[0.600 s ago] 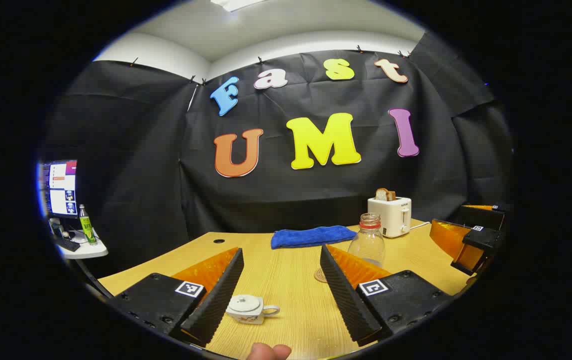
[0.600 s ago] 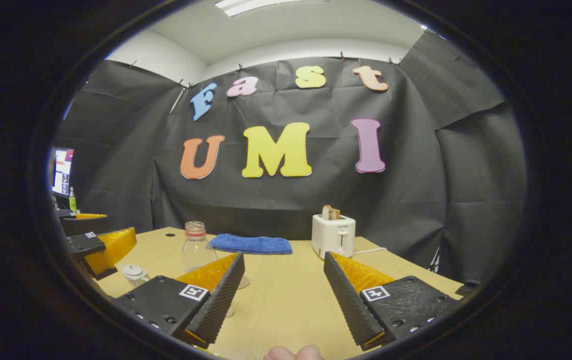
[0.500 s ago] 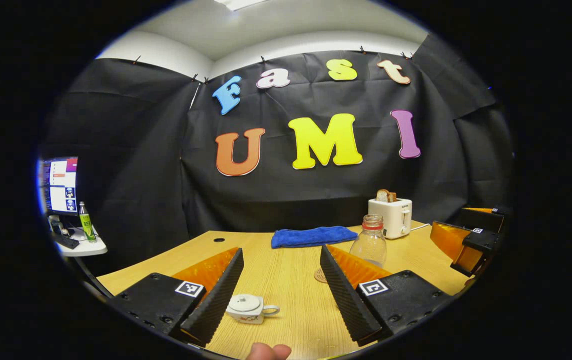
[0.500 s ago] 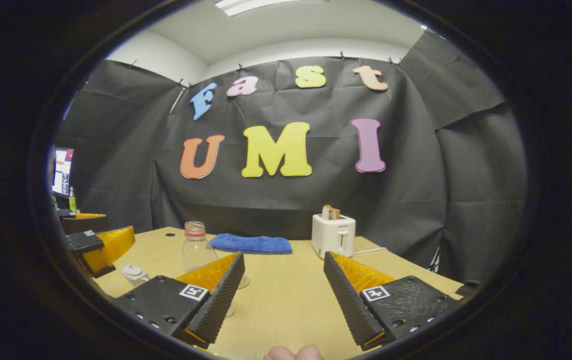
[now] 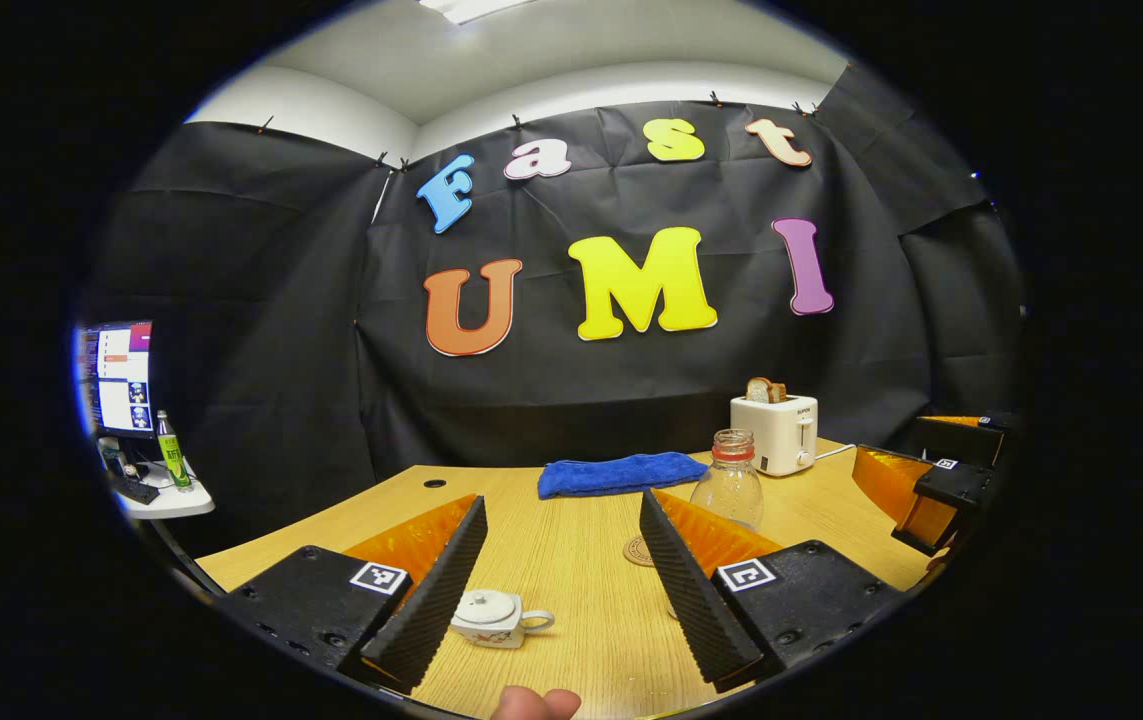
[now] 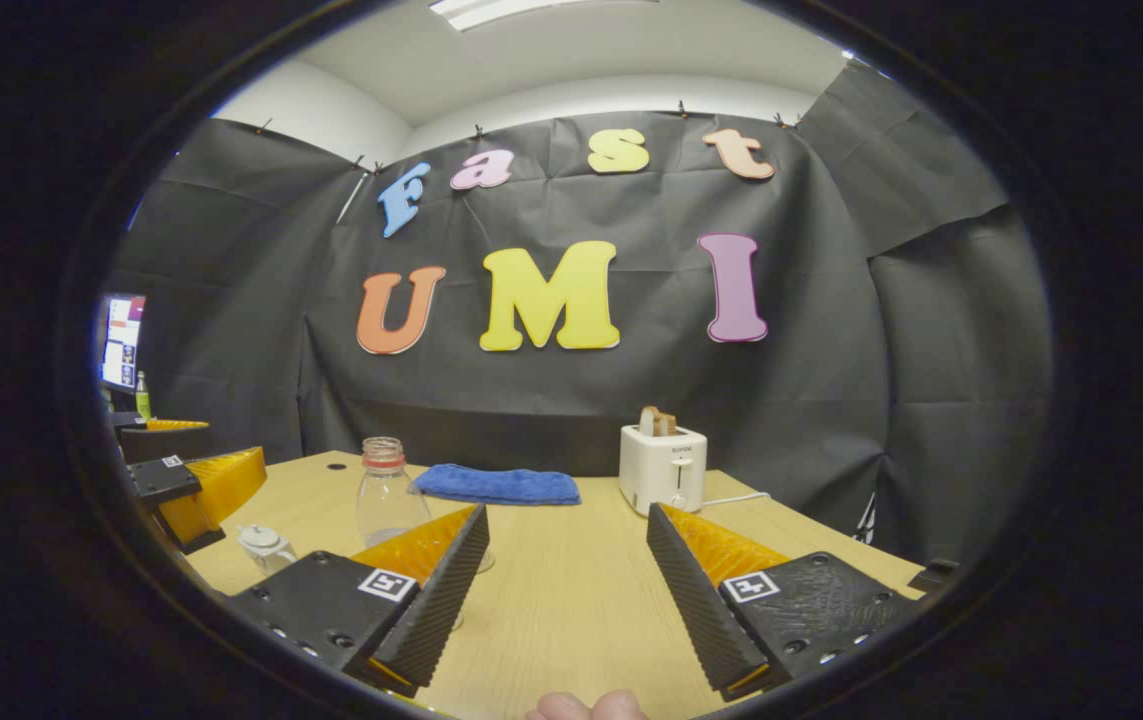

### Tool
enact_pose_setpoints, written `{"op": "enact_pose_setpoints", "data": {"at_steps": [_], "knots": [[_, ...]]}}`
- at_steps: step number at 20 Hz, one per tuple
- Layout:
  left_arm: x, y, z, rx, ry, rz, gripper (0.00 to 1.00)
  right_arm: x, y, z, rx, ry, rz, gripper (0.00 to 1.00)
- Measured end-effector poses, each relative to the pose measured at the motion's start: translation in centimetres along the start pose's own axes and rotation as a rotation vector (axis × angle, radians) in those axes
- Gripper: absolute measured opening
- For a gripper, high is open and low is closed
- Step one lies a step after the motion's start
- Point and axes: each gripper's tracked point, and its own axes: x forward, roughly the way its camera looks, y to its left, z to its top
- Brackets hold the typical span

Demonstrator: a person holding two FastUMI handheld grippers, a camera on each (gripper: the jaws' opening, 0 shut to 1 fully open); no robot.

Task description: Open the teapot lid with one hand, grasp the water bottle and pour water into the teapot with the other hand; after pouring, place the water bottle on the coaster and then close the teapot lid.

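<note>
Grippers (image 5: 563,560) (image 6: 563,570) level above table (image 5: 581,640), jaws apart

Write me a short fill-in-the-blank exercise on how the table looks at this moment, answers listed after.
1. The teapot has its lid ____.
2. The water bottle stands upright with no ____ on its neck.
3. Bread sticks out of the white ____ at the back of the table.
4. Beside the bottle lies a folded ____ towel.

Answers: on; cap; toaster; blue

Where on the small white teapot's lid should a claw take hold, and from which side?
Grip the raised knob atop the small white ceramic teapot's lid from straight above: the pot stands upright and the knob is the lid's only protruding part.
</note>
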Motion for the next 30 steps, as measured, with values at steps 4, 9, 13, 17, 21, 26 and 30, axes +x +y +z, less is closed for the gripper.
{"op": "enact_pose_setpoints", "data": {"at_steps": [4,9,13,17,21,26,30], "knots": [[0.0,0.3,-0.1,-0.002,0.007,0.009,0.96,-0.1,0.0,-0.1,-0.002,0.001,-0.002,0.97],[-0.1,0.1,0.1,-0.010,0.001,-0.001,0.97,0.0,0.2,-0.5,-0.020,0.012,0.005,0.97],[-0.5,-0.1,0.6,-0.029,-0.020,-0.006,0.97,-0.2,0.2,-0.5,-0.021,0.012,0.013,0.95],[-0.9,1.0,-1.0,-0.035,0.016,-0.005,0.96,-0.2,0.7,-1.2,-0.024,0.019,0.025,0.95],[-1.1,2.7,-4.5,-0.051,0.103,0.014,0.96,-0.5,0.9,-2.8,-0.049,0.050,0.039,0.97],[-0.3,3.5,-7.3,-0.088,0.186,-0.008,0.97,-0.5,0.4,-3.7,-0.070,0.058,0.029,0.97],[1.4,4.6,-9.3,-0.110,0.248,-0.015,0.95,-0.1,-0.7,-4.1,-0.066,0.061,0.005,0.97]]}}
